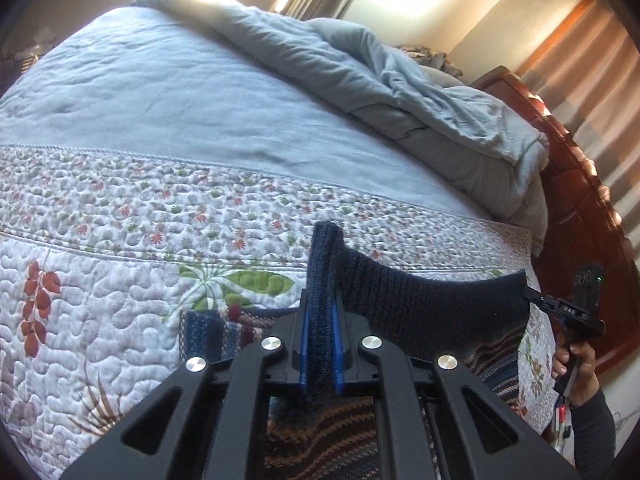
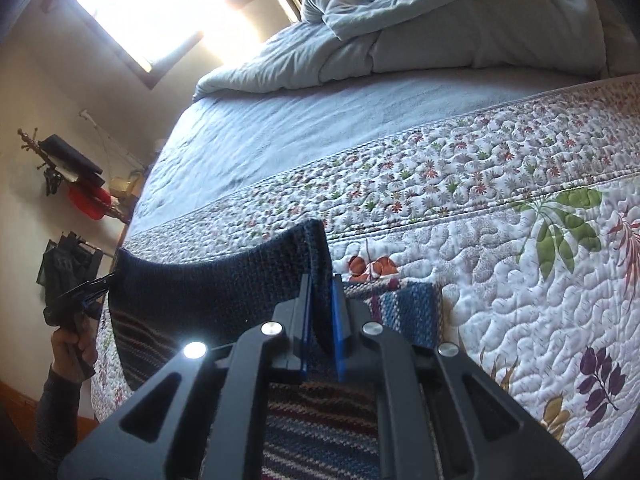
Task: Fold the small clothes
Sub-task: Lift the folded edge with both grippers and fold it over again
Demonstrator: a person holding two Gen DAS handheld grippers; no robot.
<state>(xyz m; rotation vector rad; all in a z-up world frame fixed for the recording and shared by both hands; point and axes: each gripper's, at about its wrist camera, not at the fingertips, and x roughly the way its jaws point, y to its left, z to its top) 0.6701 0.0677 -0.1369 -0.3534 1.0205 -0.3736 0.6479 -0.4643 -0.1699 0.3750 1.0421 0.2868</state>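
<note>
Quilted bed (image 1: 120,320): both grippers (image 1: 320,312) (image 2: 320,304) pinching knit garment (image 1: 420,304), hem stretched between them.

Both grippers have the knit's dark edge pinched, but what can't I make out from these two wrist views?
- Knit garment: its type and lower part, hidden behind the left gripper and cut by the frame's bottom edge.
- Same in the right wrist view, behind the right gripper.
- Wall items: too small.

bed (image 1: 160,112) w/ quilt | bright window (image 2: 132,4) | curtains (image 1: 580,64) | wood headboard (image 1: 576,184)
</note>
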